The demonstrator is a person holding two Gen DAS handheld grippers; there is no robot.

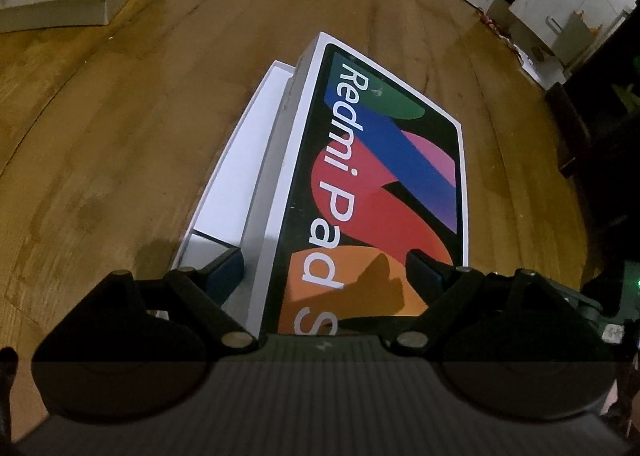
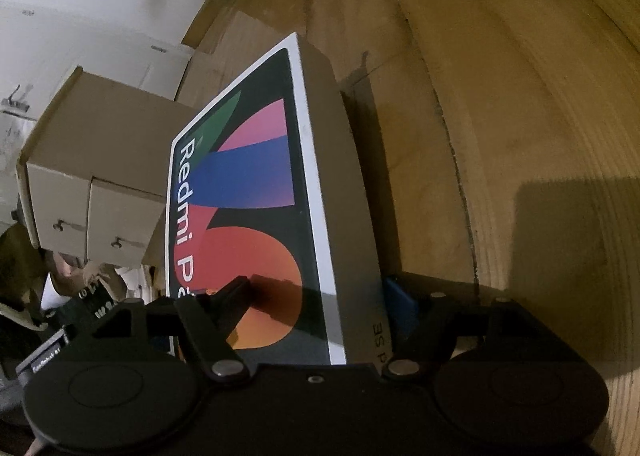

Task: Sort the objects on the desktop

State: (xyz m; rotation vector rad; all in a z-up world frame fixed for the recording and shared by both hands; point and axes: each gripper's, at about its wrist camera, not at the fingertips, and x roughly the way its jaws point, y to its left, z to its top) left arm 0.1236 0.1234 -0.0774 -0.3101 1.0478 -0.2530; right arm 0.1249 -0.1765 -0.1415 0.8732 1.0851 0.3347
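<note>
Both grippers on the Redmi Pad lid point(image 1: 372, 184), held tilted over its white tray point(image 1: 236, 160).

L gripper point(image 1: 324, 272) pinches lid's near end, tray at 9 o'clock. R gripper point(image 2: 316, 296) clamps lid point(image 2: 256, 196) edge; cardboard drawers point(image 2: 92, 192) at 9; wood tabletop point(image 2: 500, 96) beneath.

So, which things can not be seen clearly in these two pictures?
- End of the print on the Redmi Pad box lid: left wrist view, cut off after "S" by the left gripper.
- Inside of the white box base: left wrist view, mostly covered by the lid.
- Whether the right gripper truly pinches the lid: right wrist view, contact in shadow.
- Labels on the cardboard boxes: too small.
</note>
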